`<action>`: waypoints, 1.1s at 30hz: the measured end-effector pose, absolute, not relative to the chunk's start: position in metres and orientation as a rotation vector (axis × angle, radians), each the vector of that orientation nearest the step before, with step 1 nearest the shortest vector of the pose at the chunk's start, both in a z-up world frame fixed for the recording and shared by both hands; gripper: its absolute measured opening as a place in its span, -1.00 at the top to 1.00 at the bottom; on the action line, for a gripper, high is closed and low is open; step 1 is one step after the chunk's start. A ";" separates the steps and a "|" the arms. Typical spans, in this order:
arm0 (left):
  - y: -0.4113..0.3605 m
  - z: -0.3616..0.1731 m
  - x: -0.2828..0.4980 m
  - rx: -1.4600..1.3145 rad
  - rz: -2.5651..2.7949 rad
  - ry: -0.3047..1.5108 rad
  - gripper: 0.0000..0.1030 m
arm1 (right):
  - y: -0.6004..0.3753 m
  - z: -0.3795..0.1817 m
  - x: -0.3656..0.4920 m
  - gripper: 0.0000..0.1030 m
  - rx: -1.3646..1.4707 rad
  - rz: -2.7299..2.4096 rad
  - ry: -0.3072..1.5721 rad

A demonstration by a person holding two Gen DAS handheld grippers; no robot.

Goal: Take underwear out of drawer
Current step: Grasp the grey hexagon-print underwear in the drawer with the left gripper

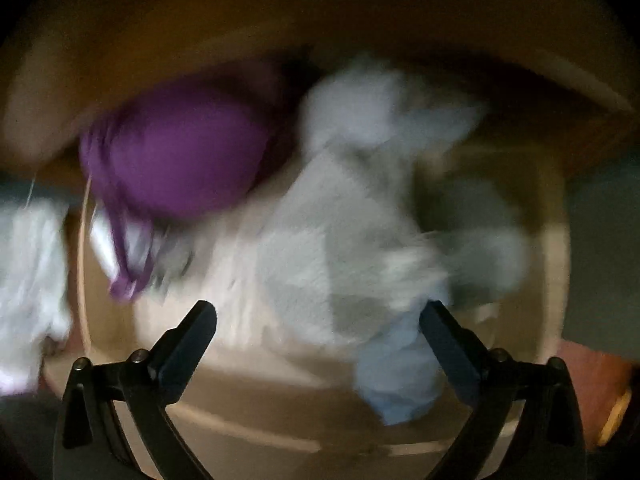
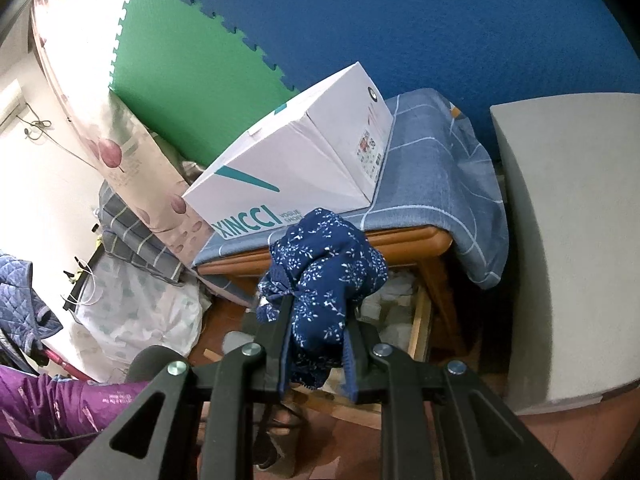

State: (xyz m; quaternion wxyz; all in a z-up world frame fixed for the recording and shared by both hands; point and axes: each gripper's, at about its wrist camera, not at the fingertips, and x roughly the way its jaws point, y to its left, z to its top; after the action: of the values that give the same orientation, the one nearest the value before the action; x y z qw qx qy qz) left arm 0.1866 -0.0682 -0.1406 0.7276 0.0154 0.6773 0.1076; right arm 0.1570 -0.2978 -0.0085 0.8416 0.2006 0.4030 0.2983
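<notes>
My right gripper (image 2: 318,332) clamps navy floral underwear (image 2: 326,268), with the white box (image 2: 296,168) at twelve o'clock on the blue cloth (image 2: 432,184). My left gripper (image 1: 318,316) gapes wide over the drawer (image 1: 256,412), purple bra (image 1: 180,160) at eleven, pale clothes (image 1: 340,240) ahead.

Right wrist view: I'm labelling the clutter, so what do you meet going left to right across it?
purple jacket → floral curtain → white XINCCI box → blue checked cloth → grey block

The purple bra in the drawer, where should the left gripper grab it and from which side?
Judging through blur, pinch the rounded cup of the purple bra from straight above: it bulges over the pale clothes, and the open left gripper already points down into the drawer.
</notes>
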 end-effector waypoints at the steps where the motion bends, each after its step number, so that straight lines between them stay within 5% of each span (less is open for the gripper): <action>1: -0.059 -0.141 0.189 -0.041 0.261 1.501 -0.91 | -0.299 -0.009 0.157 0.61 0.428 0.629 0.851; 4: -0.037 -0.146 0.197 -0.157 0.343 1.514 -0.68 | -0.304 -0.010 0.156 0.61 0.446 0.631 0.850; 8: -0.036 -0.153 0.208 -0.167 0.372 1.503 -0.63 | -0.309 -0.010 0.155 0.61 0.455 0.633 0.848; 10: -0.036 -0.155 0.212 -0.214 0.368 1.511 -0.36 | -0.311 -0.010 0.153 0.60 0.456 0.636 0.843; 15: -0.022 -0.156 0.204 -0.348 0.362 1.516 -0.32 | -0.313 -0.009 0.151 0.60 0.462 0.645 0.835; 18: -0.003 -0.155 0.196 -0.476 0.297 1.468 0.22 | -0.313 -0.009 0.151 0.60 0.453 0.646 0.834; 22: 0.012 -0.153 0.188 -0.544 0.283 1.428 0.51 | -0.313 -0.009 0.150 0.60 0.443 0.644 0.834; 33: 0.031 -0.124 0.138 -0.527 0.158 1.339 0.63 | -0.303 -0.012 0.154 0.60 0.412 0.619 0.860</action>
State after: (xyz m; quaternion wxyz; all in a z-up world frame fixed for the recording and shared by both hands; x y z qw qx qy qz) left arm 0.1379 0.0306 -0.1245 0.7492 -0.2412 0.6126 0.0722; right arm 0.1536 -0.3034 -0.0116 0.8426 0.1952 0.4073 0.2932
